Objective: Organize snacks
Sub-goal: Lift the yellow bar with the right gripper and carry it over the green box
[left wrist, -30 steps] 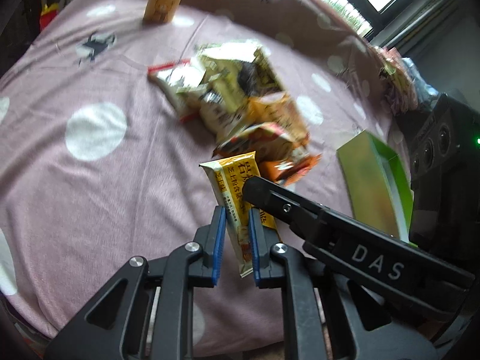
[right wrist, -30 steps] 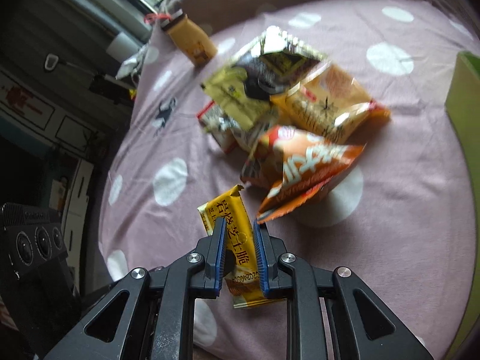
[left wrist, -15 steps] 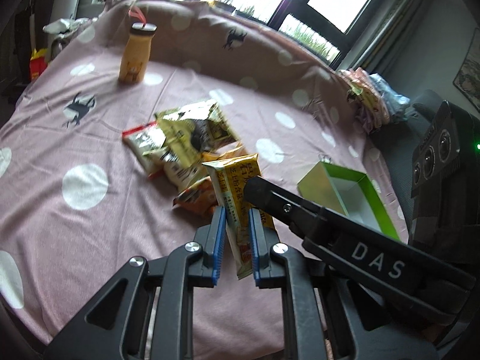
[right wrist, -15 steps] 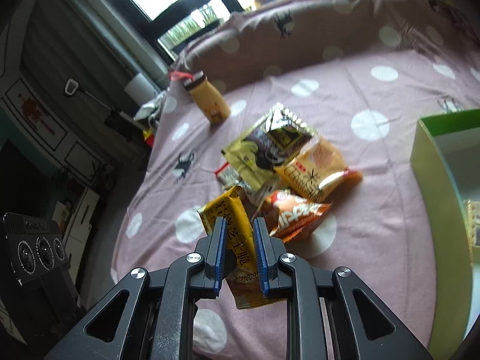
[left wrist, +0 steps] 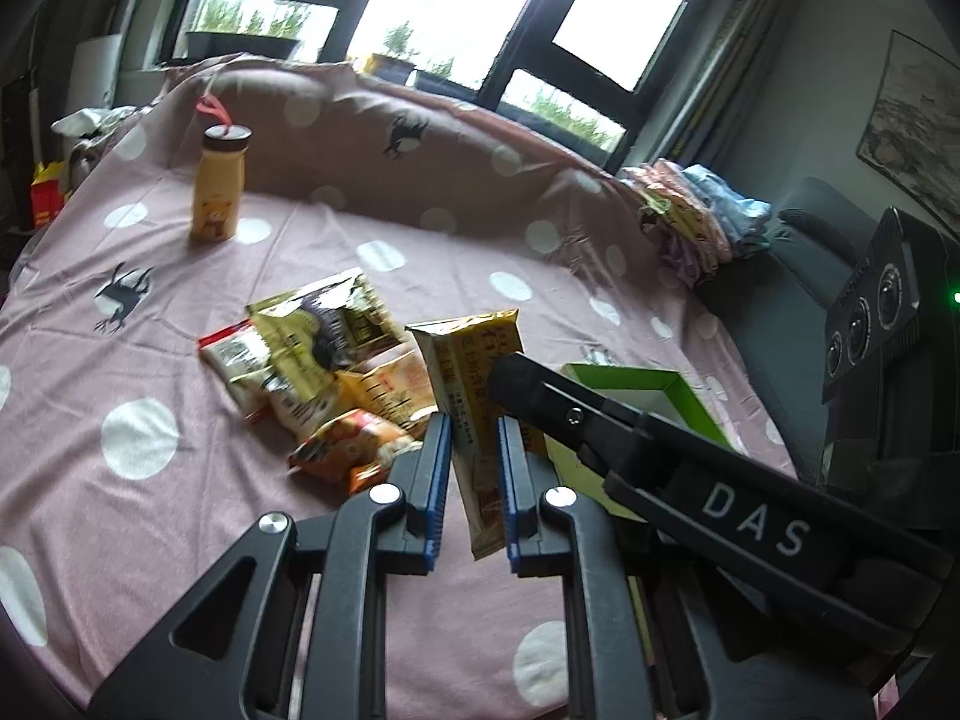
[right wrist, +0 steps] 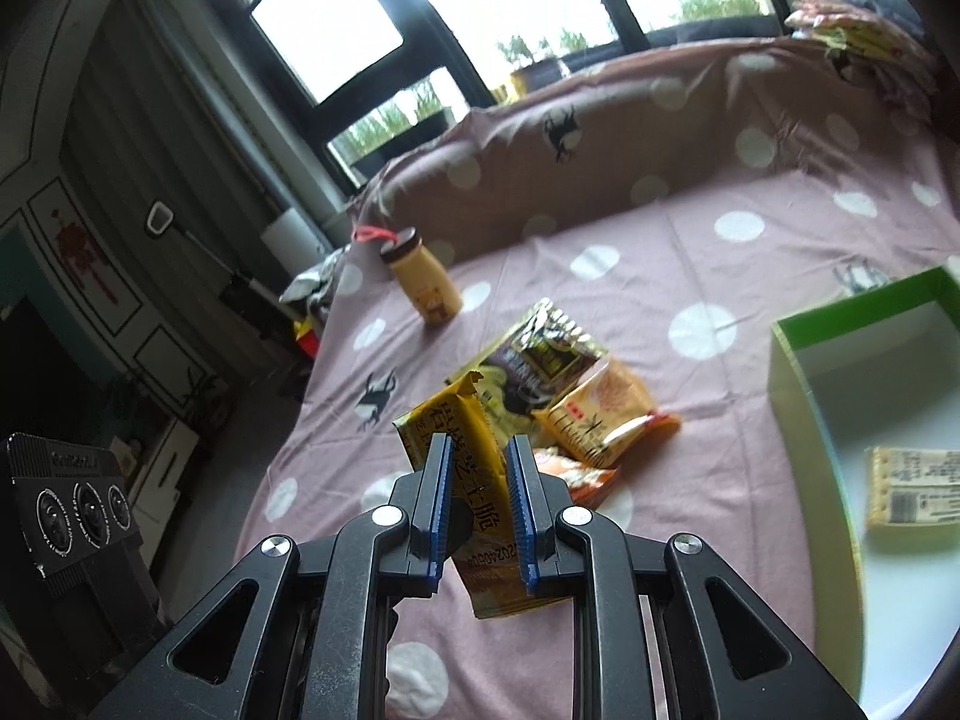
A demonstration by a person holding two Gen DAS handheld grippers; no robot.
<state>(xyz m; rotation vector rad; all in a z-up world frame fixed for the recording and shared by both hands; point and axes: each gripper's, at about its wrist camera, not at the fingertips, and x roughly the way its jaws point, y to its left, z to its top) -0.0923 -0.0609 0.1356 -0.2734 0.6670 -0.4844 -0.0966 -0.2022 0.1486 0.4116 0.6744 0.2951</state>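
A yellow snack packet hangs above the pink dotted bedsheet, upright. My left gripper is shut on its lower half. My right gripper is shut on the same packet, and one of its black fingers reaches in from the right in the left wrist view. Below lies a pile of snack bags with an orange bag at its near edge. A green box stands to the right, with one pale packet inside.
A yellow bottle with a red loop stands at the far left of the bed. Folded coloured things are stacked at the far right. A black camera unit sits beside the bed. Windows lie beyond the raised bed end.
Both grippers have risen with the yellow packet and tipped upward. The snack pile now sits lower and farther away, and the windows have come into view.
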